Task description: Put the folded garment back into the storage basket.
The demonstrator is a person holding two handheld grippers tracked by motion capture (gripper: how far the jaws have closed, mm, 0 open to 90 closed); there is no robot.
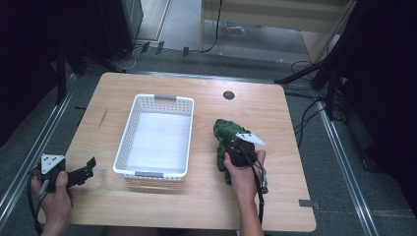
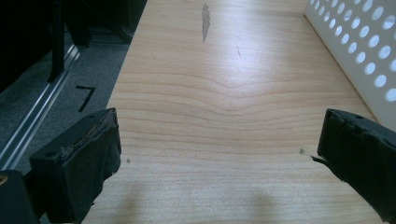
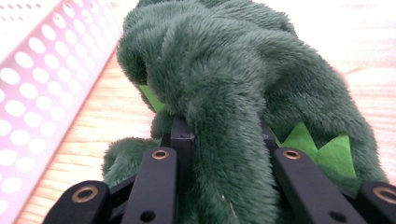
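Left gripper (image 1: 83,170) low at the table's (image 1: 206,206) left edge, jaws spread wide with nothing between them, white perforated basket (image 1: 156,135) in the middle, right gripper (image 3: 224,140) clamped on a green plush toy (image 1: 225,135) just right of the basket

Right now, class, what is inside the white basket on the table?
The white basket holds nothing that shows: its pale floor is bare from above. The near wall hides a thin strip of floor behind it. The green plush toy sits outside it, clamped in the right gripper.
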